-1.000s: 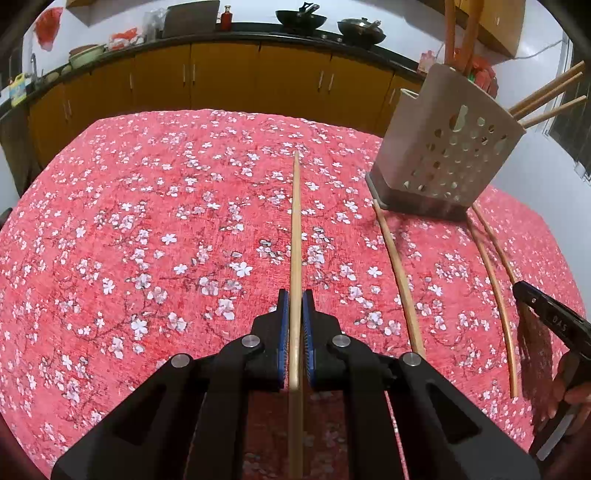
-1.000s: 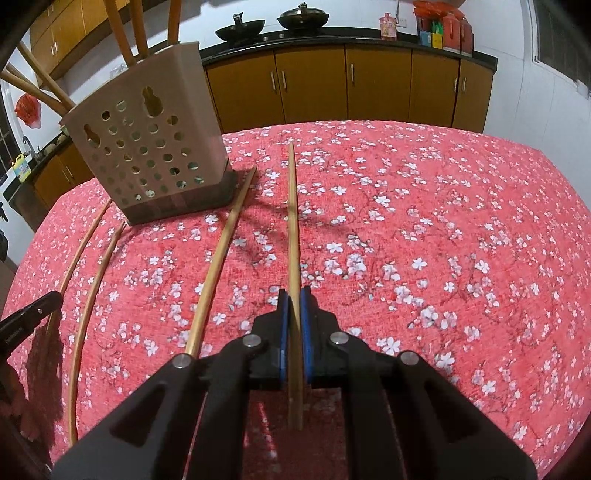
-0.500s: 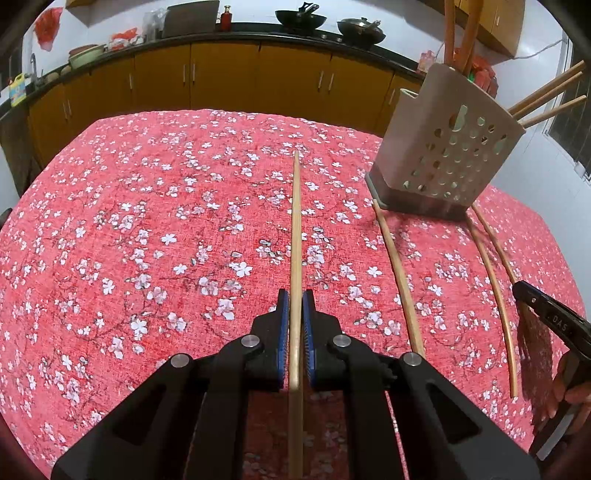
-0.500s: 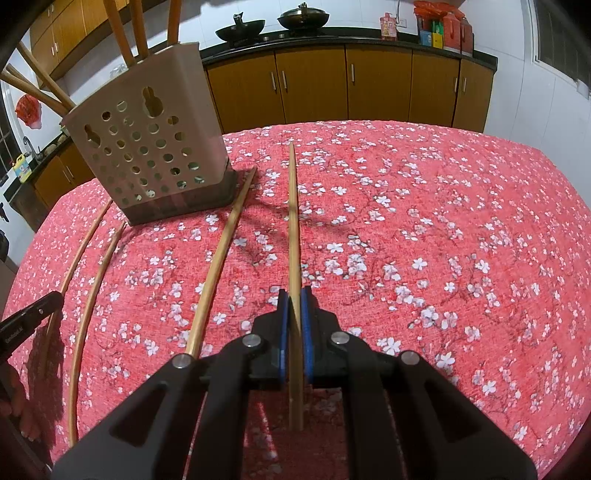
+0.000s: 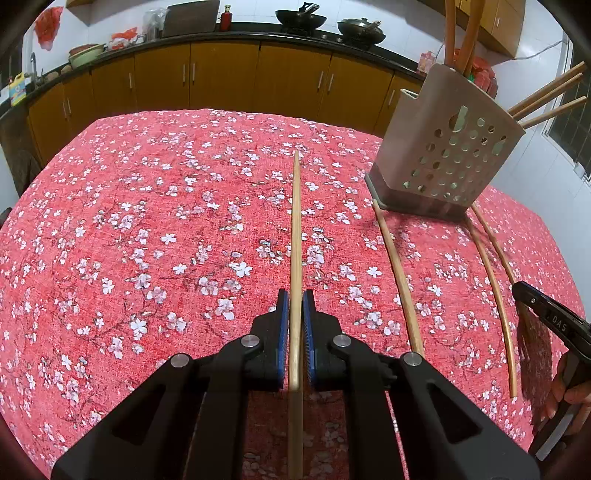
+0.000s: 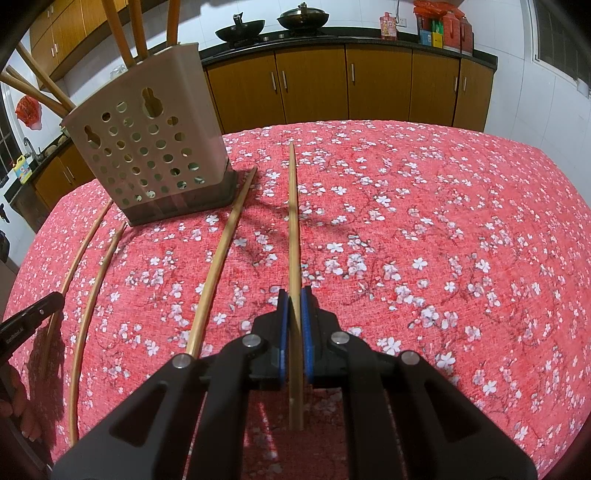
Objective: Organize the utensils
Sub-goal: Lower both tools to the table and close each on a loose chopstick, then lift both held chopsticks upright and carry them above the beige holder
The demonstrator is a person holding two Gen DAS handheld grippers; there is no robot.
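My left gripper (image 5: pixel 295 299) is shut on a long wooden chopstick (image 5: pixel 296 229) that points away over the red floral tablecloth (image 5: pixel 129 221). My right gripper (image 6: pixel 294 297) is shut on another wooden chopstick (image 6: pixel 293 221), also pointing forward. A beige perforated utensil holder (image 5: pixel 443 155) stands at the back right in the left wrist view and at the back left in the right wrist view (image 6: pixel 147 147), with several wooden utensils sticking out of it. Three loose chopsticks lie on the cloth in front of the holder: one thick (image 6: pixel 221 251) and two thin curved ones (image 6: pixel 92 266).
Wooden kitchen cabinets (image 5: pixel 221 81) and a dark counter with woks (image 5: pixel 301 16) run behind the table. The other gripper's edge shows at the right of the left wrist view (image 5: pixel 554 321) and at the left of the right wrist view (image 6: pixel 29 321).
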